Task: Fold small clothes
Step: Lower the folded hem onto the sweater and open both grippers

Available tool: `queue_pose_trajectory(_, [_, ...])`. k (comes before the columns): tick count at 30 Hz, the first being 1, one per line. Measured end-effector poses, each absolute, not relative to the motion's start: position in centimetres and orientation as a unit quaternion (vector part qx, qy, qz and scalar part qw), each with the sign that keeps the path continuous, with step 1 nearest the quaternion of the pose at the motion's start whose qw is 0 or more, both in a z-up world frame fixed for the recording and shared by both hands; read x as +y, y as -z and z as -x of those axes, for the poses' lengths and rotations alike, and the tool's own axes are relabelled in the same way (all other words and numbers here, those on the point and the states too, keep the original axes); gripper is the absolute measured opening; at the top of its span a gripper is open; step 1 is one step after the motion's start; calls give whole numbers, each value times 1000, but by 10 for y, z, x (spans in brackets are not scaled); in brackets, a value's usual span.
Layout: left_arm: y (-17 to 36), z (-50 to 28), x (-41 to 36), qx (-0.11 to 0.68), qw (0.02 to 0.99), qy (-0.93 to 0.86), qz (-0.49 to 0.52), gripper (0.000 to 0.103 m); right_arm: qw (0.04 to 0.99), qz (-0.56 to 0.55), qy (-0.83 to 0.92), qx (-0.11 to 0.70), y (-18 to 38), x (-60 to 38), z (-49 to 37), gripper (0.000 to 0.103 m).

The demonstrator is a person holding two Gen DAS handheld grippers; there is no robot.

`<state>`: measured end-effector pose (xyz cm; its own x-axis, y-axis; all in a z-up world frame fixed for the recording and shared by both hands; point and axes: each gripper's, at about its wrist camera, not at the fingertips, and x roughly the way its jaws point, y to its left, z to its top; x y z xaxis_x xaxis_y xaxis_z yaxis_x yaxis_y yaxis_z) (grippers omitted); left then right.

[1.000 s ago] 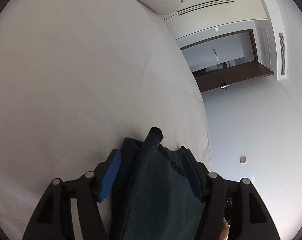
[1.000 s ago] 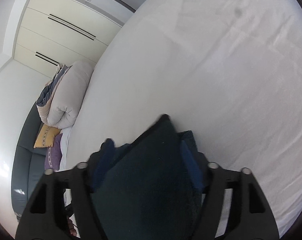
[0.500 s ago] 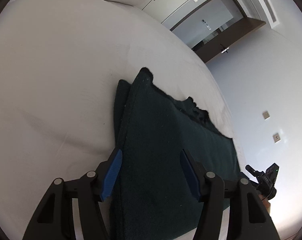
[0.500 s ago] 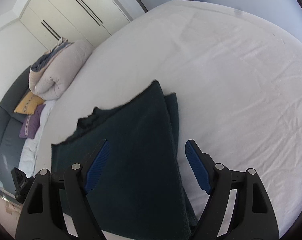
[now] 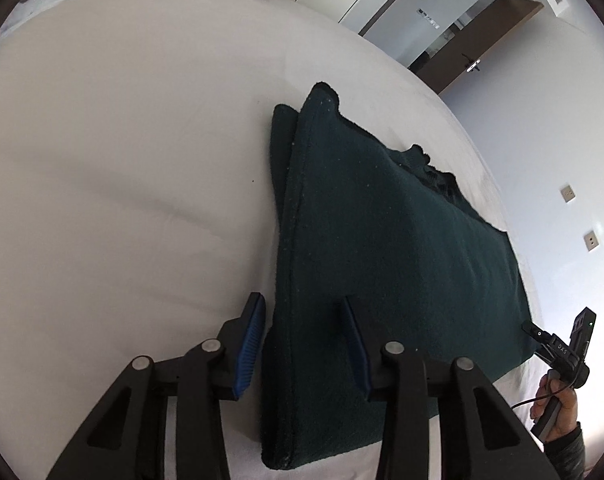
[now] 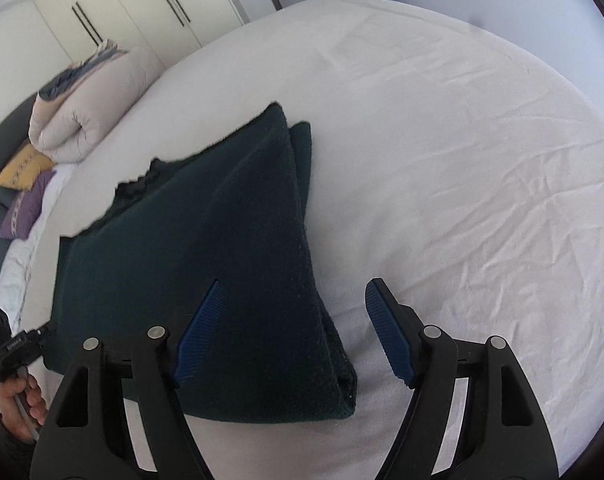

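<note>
now released and lying flat, folded, on the white bed (image 6: 442, 140): dark green garment (image 5: 382, 260). both spread wide and empty, left hand-held gripper (image 5: 302, 328) over its near left edge, right hand-held gripper (image 6: 293, 312) over its near right corner.

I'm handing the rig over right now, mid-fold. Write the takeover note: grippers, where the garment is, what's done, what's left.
Left gripper: open, holding nothing, jaws straddling the near left edge of the dark green garment.
Right gripper: open, holding nothing, over the garment's near right corner.
Garment: lies flat on the white bed sheet, folded over once, two layers showing along both side edges; the far edge looks ragged, not squared.
Done: the first fold is laid down and released.
Left: probably another fold to make it smaller, then tidy the edges.
</note>
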<state>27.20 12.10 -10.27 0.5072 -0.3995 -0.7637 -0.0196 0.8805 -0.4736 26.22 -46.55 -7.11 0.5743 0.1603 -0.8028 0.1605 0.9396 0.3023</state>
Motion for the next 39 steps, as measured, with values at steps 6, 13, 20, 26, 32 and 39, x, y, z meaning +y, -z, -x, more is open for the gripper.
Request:
queue_pose_trajectory(6, [101,-272,113,496,845,95,178,31,872,-148,7,467,76,-460,-252,72])
queue_pose_trajectory(13, [97,-267,101,495,857,69,127,31,896,-161,15,414,38,-457,-220,72])
queue_pose_trajectory(20, [96,-265,100,491,861,63,113,31,873,-255,-171,379,6,-413,-231,72])
queue_pose_trajectory(26, [97,-268,91,490,864,58,98,31,782,-347,-290,429,57,-342,-252,72])
queue_pose_trajectory(32, [98,-269,90,490,864,59,95,31,751,-390,-278,455,102,-345,-255,56])
queue_pose_trajectory(39, [98,-268,89,489,866,55,93,31,760,-508,-174,366,114,-467,-230,38])
